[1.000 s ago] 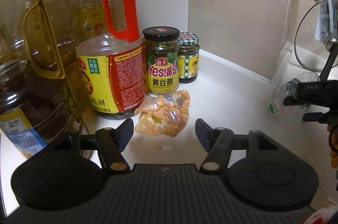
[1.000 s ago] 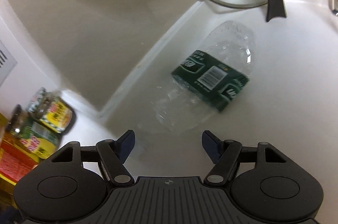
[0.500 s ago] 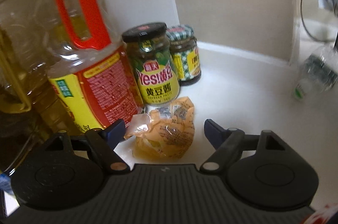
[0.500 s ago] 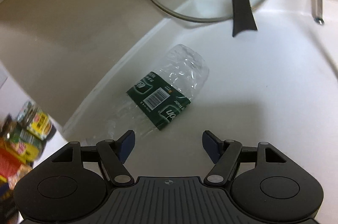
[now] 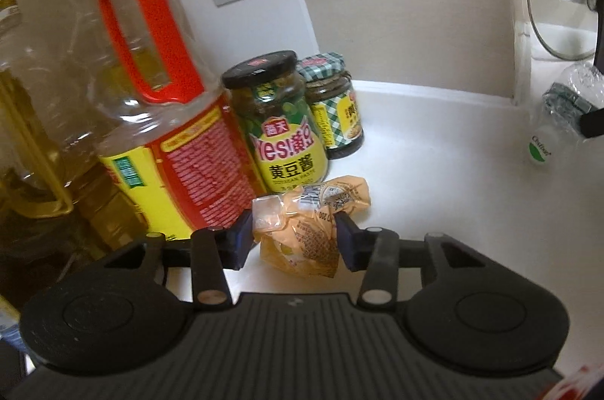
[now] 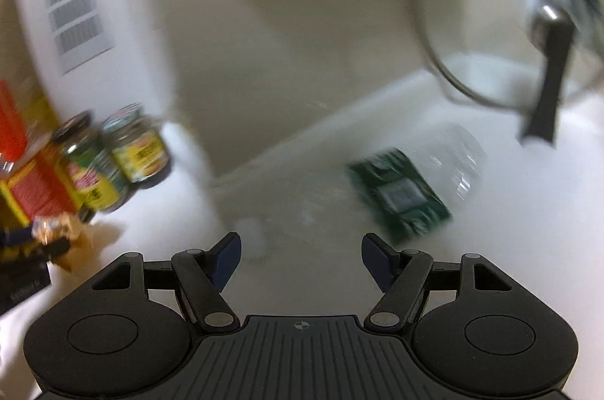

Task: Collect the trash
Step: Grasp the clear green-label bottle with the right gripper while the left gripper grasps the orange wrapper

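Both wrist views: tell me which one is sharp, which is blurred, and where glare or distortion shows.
Left wrist view: mostly sharp, the crumpled orange plastic wrapper and the green-labelled soybean paste jar readable; fisheye bends the walls; glare on the clear oil bottle with red handle. Right wrist view: motion blur smears the crushed clear plastic bottle with green label; only the right claw stays crisp.

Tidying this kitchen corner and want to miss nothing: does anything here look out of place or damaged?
Two things. A crumpled orange wrapper lies on the white counter in front of the upright sauce jars. A crushed clear bottle with a green label lies on its side near the glass lid.
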### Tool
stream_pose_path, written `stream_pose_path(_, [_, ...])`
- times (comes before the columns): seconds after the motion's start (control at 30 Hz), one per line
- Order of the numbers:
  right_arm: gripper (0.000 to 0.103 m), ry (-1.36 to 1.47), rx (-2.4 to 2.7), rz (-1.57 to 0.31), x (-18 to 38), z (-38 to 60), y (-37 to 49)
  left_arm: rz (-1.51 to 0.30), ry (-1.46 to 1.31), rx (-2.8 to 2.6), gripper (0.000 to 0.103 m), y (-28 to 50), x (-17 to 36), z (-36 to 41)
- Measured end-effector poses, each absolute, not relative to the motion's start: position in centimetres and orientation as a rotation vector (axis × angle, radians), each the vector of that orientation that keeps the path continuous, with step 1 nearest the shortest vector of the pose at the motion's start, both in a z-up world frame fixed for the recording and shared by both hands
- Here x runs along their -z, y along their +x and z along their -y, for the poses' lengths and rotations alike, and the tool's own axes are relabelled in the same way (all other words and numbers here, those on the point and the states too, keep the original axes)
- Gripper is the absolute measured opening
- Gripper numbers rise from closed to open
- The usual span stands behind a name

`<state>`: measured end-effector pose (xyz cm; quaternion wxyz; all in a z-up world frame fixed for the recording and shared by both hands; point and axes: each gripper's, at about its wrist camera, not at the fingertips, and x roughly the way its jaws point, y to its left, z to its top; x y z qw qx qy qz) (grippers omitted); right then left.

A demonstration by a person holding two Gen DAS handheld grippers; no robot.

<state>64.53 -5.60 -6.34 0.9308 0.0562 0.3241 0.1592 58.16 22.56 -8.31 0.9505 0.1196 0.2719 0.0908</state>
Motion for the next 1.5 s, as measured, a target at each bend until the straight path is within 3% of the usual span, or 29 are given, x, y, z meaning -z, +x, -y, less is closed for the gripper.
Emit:
stream_pose_path(0.27, [0.07,-0.132,-0.376,-0.566,6.7,0.7,65.4,-0.559,0.125,-0.174,0.044,56.1,6.3,-23.6])
stream_pose_path(0.3, [0.061,-0.172,-0.381,-0.54,7.0,0.3,65.3,-0.559,0.115,-0.175,0.044,55.9,6.2,-23.7])
stream_pose_path(0.33, [0.043,-0.207,-0.395,-0.525,7.3,0.0,65.4,-0.561,0.111,-0.175,0.044,55.8,6.1,-23.7])
stream_pose_path(0.4, [0.03,-0.265,-0.419,-0.533,8.0,-0.5,65.8,-0.564,0.108,-0.178,0.044,55.5,6.0,-23.7])
stream_pose_path(0.53, [0.023,-0.315,-0.439,-0.528,8.7,-0.4,65.9,-0.562,0.105,-0.175,0.044,55.2,5.9,-23.5])
stream_pose_path(1.1, [0.022,-0.159,-0.416,-0.692,6.0,6.8,61.4,-0.553,0.052,-0.148,0.044,54.0,5.1,-22.7])
stream_pose_path(1.17, [0.03,-0.098,-0.387,-0.692,5.4,7.7,61.0,-0.555,0.05,-0.146,0.044,53.9,5.1,-22.6])
stream_pose_path(1.23, [0.075,-0.009,-0.344,-0.667,4.8,8.3,60.6,-0.557,0.047,-0.142,0.044,53.9,5.1,-22.5])
stream_pose_path(1.27, [0.08,0.042,-0.31,-0.649,4.6,8.4,60.4,-0.556,0.048,-0.142,0.044,53.9,5.0,-22.4])
stream_pose_path(1.5, [0.08,0.331,-0.124,-0.765,5.6,7.1,63.0,-0.557,0.046,-0.132,0.044,54.0,5.0,-21.5])
